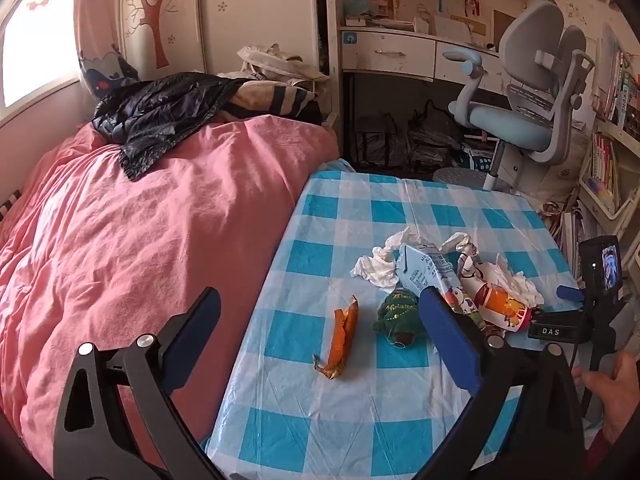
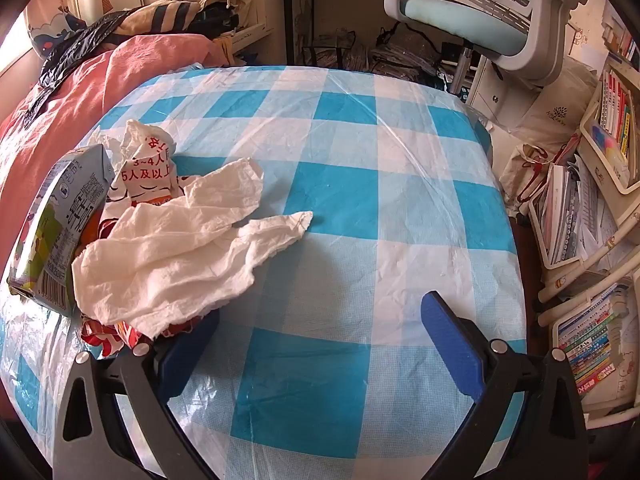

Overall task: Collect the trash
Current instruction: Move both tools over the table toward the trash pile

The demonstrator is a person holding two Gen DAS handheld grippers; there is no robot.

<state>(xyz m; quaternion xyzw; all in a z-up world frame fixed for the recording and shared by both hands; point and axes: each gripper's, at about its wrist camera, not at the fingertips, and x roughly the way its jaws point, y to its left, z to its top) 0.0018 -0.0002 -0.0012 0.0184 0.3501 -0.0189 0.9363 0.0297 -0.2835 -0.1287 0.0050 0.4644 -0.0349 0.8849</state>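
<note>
Both grippers hang over the checked counter point(image 2: 360, 184) with fingers spread wide and nothing between them. The trash sits in a heap toward the counter's bed-side edge: crumpled tissue point(image 2: 172, 256), a milk carton point(image 1: 424, 268), printed wrappers, with an orange wrapper point(image 1: 340, 340) and a green pouch point(image 1: 400, 312) lying apart nearer the front edge. The right gripper point(image 2: 320, 340) is just beside the tissue; it should probably slide left, straddle a thick fold and close low. The left gripper point(image 1: 320, 328) frames the orange wrapper and should pinch across its narrow width.
</note>
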